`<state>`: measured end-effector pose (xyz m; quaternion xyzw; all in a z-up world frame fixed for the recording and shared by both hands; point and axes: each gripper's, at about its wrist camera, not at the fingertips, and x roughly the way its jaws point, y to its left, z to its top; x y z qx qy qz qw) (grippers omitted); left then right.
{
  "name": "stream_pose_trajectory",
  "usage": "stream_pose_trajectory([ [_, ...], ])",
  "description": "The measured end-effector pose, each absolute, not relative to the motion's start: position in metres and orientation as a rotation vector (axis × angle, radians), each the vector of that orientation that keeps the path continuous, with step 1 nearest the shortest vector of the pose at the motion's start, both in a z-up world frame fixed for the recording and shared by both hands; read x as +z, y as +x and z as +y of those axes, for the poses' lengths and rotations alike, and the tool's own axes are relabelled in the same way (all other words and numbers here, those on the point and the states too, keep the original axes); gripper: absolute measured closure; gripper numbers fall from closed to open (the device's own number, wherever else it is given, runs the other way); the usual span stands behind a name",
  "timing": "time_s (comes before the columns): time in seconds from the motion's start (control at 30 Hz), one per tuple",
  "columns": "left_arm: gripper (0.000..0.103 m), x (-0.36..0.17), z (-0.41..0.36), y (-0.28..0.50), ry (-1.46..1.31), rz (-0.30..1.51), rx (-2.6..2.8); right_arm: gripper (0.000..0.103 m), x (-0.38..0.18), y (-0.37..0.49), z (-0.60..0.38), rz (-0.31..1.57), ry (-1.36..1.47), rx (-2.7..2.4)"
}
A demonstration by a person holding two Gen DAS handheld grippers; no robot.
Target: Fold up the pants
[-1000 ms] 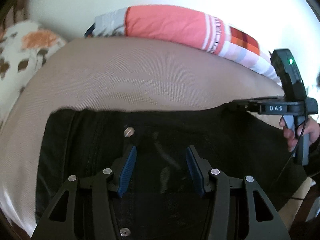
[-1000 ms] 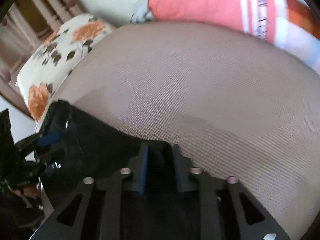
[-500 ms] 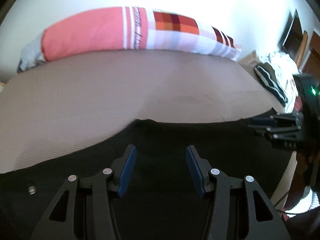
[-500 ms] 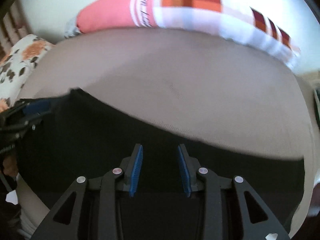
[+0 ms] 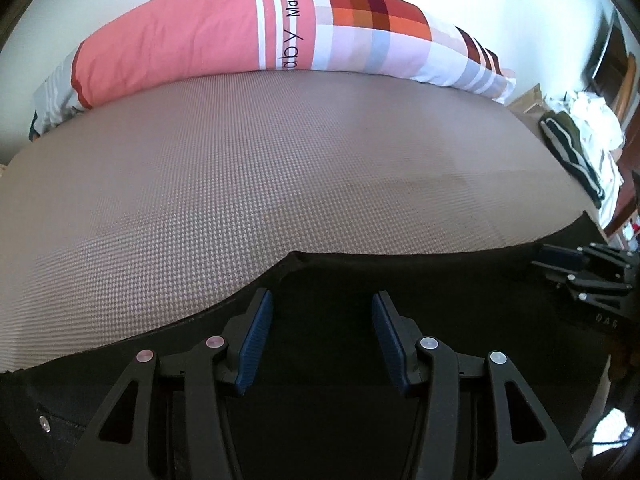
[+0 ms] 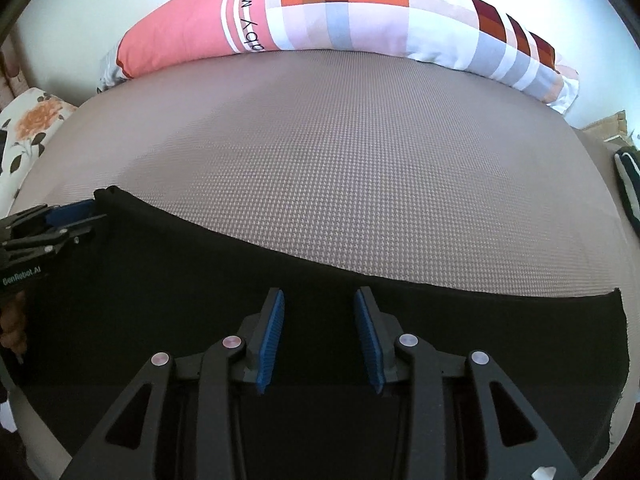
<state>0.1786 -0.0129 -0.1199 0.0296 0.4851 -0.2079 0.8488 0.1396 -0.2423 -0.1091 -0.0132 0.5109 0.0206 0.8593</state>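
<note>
Black pants (image 5: pixel 440 300) lie flat along the near side of a taupe textured bed cover (image 5: pixel 280 160). My left gripper (image 5: pixel 322 294) hovers over their far edge, open, with only flat cloth below the blue pads. My right gripper (image 6: pixel 320 292) is also open above the pants (image 6: pixel 160 280), just short of their far edge. Each view catches the other tool: the right gripper (image 5: pixel 580 268) at the right edge, the left gripper (image 6: pixel 60 224) at the left by a corner of the pants. A metal rivet (image 5: pixel 43 424) shows at lower left.
A long pink and checked pillow (image 5: pixel 280 32) lies along the back against the white wall. A floral cushion (image 6: pixel 24 132) sits at the far left. A pile of clothes (image 5: pixel 576 140) lies off the bed's right end. A hand (image 6: pixel 12 328) grips the left tool.
Both grippers swept sideways along the pants and turned toward the pillow. The right jaws, nearly together a second ago, now stand wider apart. The waistband button left the left view.
</note>
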Motion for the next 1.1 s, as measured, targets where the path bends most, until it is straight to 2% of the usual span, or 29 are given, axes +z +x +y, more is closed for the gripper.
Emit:
stream_pose_trajectory([
  [0.2, 0.051, -0.107, -0.001, 0.148, 0.064, 1.006, -0.410, 0.066, -0.107, 0.137, -0.247, 1.069, -0.007, 0.061],
  [0.37, 0.051, -0.112, 0.021, 0.115, 0.086, 1.022, -0.356, 0.055, -0.105, 0.137, -0.246, 1.071, 0.006, 0.092],
  [0.83, 0.051, -0.108, 0.036, 0.098, 0.009, 1.006, -0.292, 0.052, -0.076, 0.096, -0.300, 1.025, 0.016, 0.022],
  [1.1, 0.042, -0.091, 0.035, 0.085, -0.073, 1.015, -0.271, 0.053, -0.072, 0.058, -0.399, 1.063, 0.323, 0.083],
])
